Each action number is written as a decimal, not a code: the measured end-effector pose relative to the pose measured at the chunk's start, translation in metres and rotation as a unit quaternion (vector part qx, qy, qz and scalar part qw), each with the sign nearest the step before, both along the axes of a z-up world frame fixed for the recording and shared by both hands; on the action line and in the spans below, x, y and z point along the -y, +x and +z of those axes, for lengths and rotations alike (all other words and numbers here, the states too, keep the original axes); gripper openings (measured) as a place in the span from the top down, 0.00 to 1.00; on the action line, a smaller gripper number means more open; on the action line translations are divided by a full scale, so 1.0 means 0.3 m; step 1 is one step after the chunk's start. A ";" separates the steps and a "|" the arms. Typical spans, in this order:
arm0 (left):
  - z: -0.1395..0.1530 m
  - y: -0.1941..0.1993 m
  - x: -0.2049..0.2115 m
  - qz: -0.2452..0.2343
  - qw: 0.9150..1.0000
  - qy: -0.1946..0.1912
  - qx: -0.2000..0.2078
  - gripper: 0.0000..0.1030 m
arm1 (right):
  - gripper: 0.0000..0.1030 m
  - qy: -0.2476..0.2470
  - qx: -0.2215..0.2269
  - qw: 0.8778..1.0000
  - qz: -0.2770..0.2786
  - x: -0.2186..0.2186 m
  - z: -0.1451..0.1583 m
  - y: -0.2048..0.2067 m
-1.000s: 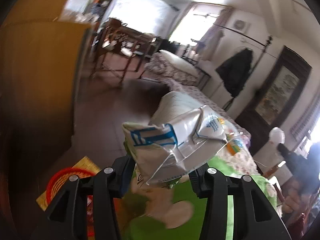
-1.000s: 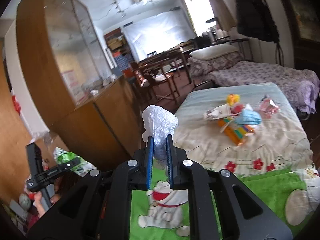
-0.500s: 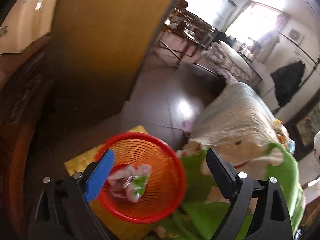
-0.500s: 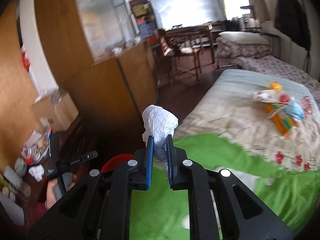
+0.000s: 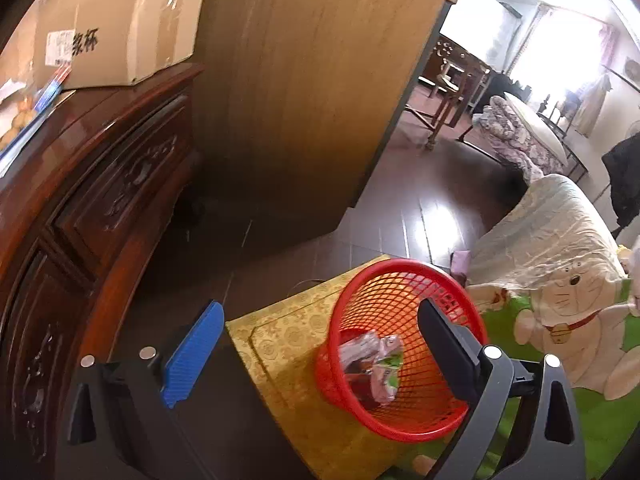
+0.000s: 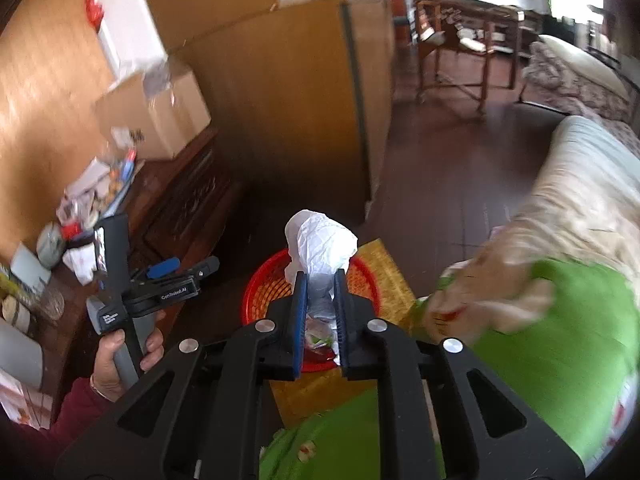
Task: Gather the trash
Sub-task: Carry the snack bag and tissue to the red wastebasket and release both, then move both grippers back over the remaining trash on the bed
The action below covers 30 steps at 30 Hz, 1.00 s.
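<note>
A red mesh basket stands on a yellow box beside the bed; it also shows in the right wrist view. A crumpled snack wrapper lies inside it. My left gripper is open and empty, just above and left of the basket; it also shows in the right wrist view. My right gripper is shut on a crumpled white plastic bag and holds it over the basket.
A dark carved wooden cabinet with a cardboard box on top stands at the left. A tall wooden cupboard is behind. The bed with a green cartoon blanket lies at the right.
My left gripper let the wrapper drop into the red basket and drew back to the left. My right gripper carried the white bag from over the bed to above the basket.
</note>
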State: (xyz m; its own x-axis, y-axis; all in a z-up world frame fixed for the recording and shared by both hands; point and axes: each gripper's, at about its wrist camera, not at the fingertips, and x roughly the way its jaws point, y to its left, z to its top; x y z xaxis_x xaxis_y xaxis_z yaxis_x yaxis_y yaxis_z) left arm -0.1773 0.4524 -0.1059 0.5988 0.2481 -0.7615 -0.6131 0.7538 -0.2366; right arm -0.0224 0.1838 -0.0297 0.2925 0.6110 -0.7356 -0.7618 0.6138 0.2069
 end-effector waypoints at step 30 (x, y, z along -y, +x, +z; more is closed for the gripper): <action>0.203 0.065 0.209 -0.070 0.996 0.055 0.015 0.07 | 0.55 0.079 0.044 0.985 -0.147 0.430 0.140 0.138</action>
